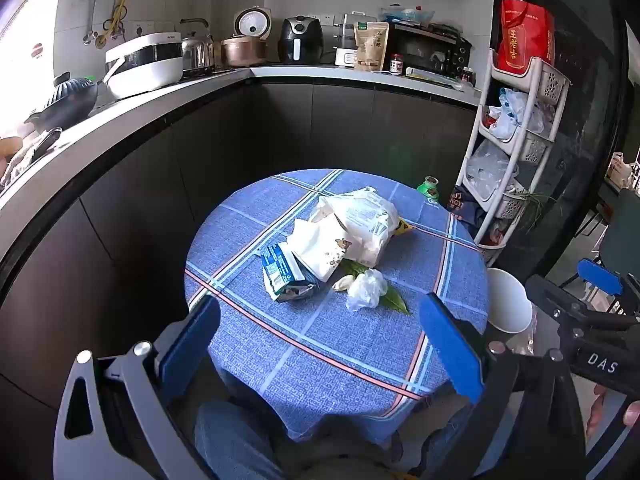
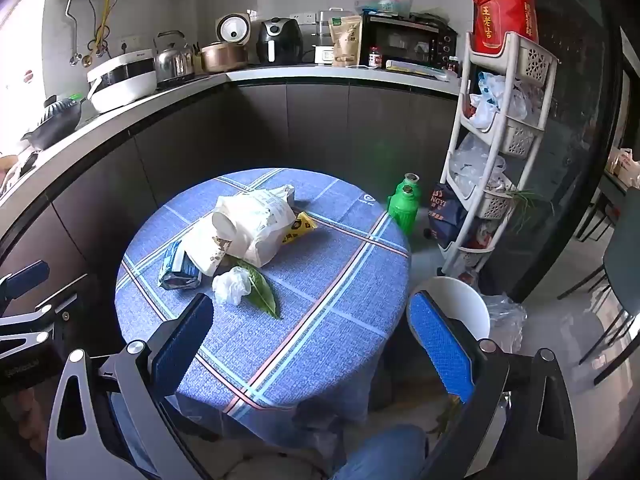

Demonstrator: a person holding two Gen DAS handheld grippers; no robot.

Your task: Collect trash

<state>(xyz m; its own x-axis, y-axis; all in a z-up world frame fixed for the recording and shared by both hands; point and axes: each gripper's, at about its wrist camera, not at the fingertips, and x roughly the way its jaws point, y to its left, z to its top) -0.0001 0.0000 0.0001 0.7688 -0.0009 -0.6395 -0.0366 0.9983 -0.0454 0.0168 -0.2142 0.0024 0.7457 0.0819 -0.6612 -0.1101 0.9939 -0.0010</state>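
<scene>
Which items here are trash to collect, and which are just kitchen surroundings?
For the job: crushed blue carton, white plastic bag, crumpled tissue, green leaf, yellow wrapper, white bin.

Just around: green bottles, air fryer, toaster oven, kettle, storage rack.

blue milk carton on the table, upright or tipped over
Tipped over. The blue and white carton lies on its side on the blue checked tablecloth, its crumpled end facing the camera, beside the white paper bags.
</scene>
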